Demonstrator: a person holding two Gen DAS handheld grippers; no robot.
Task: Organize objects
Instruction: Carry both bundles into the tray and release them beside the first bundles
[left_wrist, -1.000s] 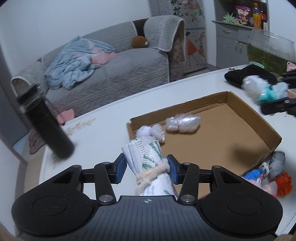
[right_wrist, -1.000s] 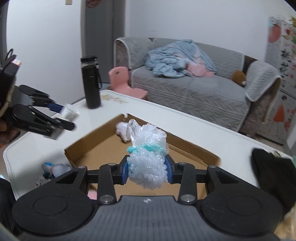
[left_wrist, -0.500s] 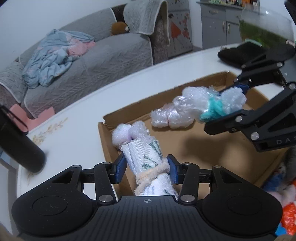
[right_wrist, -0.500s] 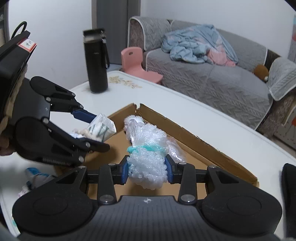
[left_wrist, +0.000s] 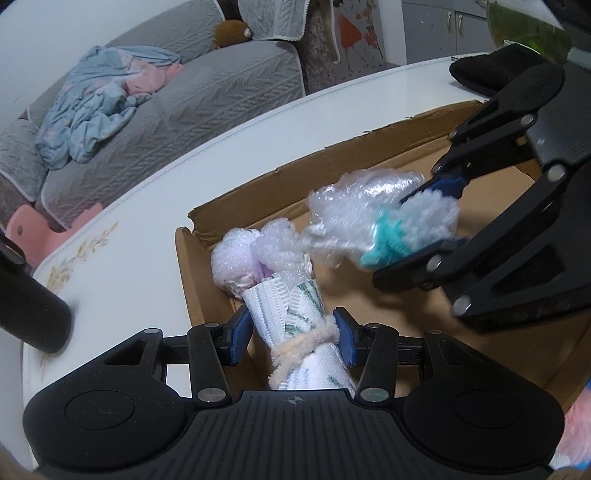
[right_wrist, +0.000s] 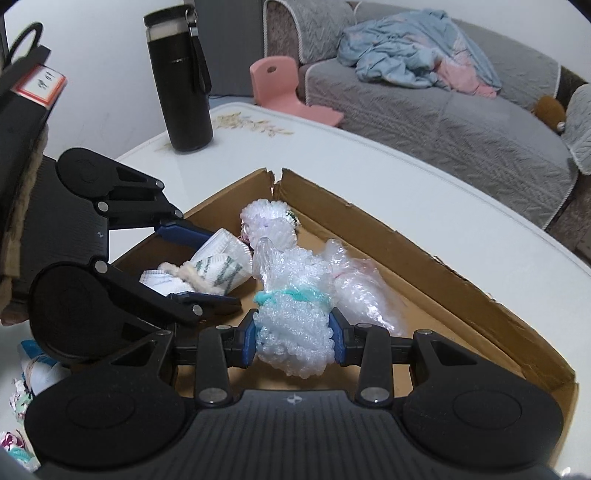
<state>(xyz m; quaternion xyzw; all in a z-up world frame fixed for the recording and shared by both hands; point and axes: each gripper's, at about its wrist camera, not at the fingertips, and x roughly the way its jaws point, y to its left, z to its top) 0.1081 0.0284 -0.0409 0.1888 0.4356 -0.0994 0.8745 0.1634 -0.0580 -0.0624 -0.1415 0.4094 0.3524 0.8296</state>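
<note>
With the left gripper (left_wrist: 291, 332) clamped on the tied cloth roll (left_wrist: 295, 317) and the right gripper (right_wrist: 293, 332) clamped on the teal-tied bubble-wrap bundle (right_wrist: 291, 314), both over the cardboard tray (right_wrist: 424, 254) at frame centre, crowding risks the grippers colliding or displacing bundles already inside.

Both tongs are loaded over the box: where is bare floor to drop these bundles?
Bare cardboard lies along the box's right wall, beyond the clear bundle, and in the near right part. The far left corner is crowded: the lilac bundle and the left tongs with the towel roll.
</note>
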